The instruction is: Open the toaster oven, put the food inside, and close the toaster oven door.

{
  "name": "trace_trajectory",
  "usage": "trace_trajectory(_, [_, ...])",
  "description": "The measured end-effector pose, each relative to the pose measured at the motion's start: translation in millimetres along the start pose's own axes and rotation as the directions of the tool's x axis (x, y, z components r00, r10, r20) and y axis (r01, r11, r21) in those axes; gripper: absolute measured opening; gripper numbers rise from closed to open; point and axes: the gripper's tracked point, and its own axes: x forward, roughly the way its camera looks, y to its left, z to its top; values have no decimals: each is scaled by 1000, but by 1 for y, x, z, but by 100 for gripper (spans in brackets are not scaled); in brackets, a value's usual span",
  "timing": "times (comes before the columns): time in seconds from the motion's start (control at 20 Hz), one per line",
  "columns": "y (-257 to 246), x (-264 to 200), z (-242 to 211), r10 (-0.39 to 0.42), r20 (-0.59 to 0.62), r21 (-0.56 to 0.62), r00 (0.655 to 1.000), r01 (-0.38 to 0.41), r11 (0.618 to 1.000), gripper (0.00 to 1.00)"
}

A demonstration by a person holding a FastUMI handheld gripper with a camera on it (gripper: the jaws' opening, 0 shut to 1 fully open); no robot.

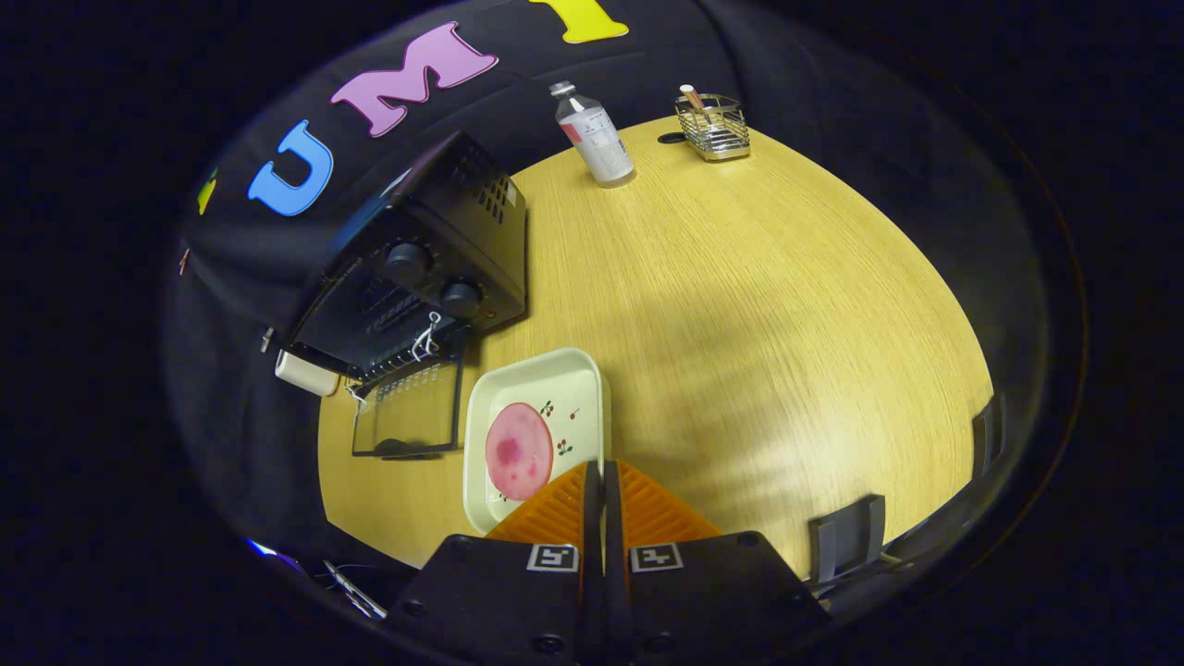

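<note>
A: Round pale wooden table; black toaster oven, glass door down.
B: Cream square tray holds pink round food slice, beside door. Wire basket holds stick.
A: Gripper narrow, empty, over tray's edge.

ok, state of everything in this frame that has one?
oven: door open, folded down flat onto the table
tray: on the table beside the door, pink food lying in it, not yet in the oven
tool: fingers shut together, empty, tips at the tray's rim
bottle: upright, capped
</note>
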Motion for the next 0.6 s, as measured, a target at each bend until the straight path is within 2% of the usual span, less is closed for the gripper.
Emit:
trace_trajectory(0.4, [41,-39,-37,-5,107,105,994,-6,994,6])
trace_trajectory(0.6, [78,-49,-53,46,143,176,989,-71,982,6])
